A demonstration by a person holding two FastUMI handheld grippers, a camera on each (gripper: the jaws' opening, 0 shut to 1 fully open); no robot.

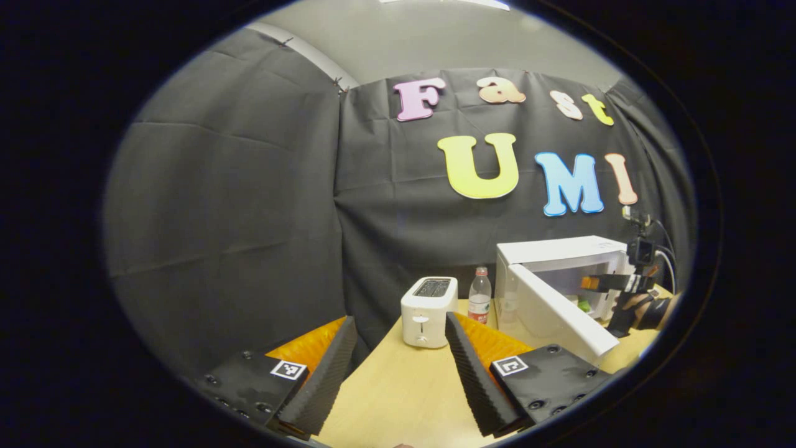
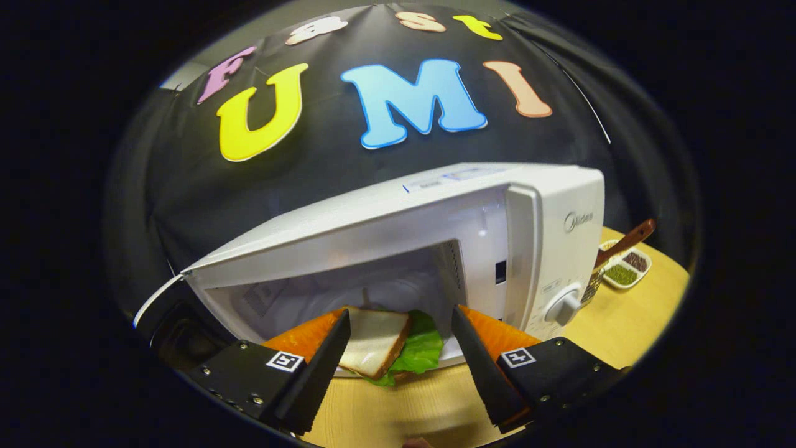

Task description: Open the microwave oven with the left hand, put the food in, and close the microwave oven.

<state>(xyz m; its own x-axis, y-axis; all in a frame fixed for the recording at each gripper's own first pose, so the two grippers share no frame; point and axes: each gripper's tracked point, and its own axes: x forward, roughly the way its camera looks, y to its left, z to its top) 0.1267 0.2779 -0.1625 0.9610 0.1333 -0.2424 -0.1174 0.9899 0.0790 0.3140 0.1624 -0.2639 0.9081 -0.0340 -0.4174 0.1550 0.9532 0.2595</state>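
Left gripper view: our left gripper (image 1: 398, 367) sits low over the desk (image 1: 398, 398), fingers spread wide with nothing between them. Straight ahead we see a white toaster (image 1: 428, 310) and just beside it, on its right, a clear bottle (image 1: 479, 295). Further right is the microwave (image 1: 563, 261), door (image 1: 559, 314) swung open toward us. At the microwave's mouth we see the right gripper (image 1: 600, 283) with the hand (image 1: 640, 308) holding it, reaching at the opening. Something green (image 1: 583, 304) shows just under it inside the cavity; too small for us to say more.

Right gripper view: right gripper (image 2: 401, 348) is up close at the open microwave (image 2: 547, 224), fingers spread apart, pinching nothing. The food, a sandwich (image 2: 385, 345) with a bread slice on top and lettuce sticking out, lies between and just beyond the fingers, at the front edge of the cavity. We cannot tell if the left finger touches the bread. The control knob (image 2: 563, 306) is on the right panel. Past the microwave on the desk (image 2: 628, 323), a divided dish (image 2: 625, 264) with a brown-handled spoon (image 2: 631, 238) resting in it.
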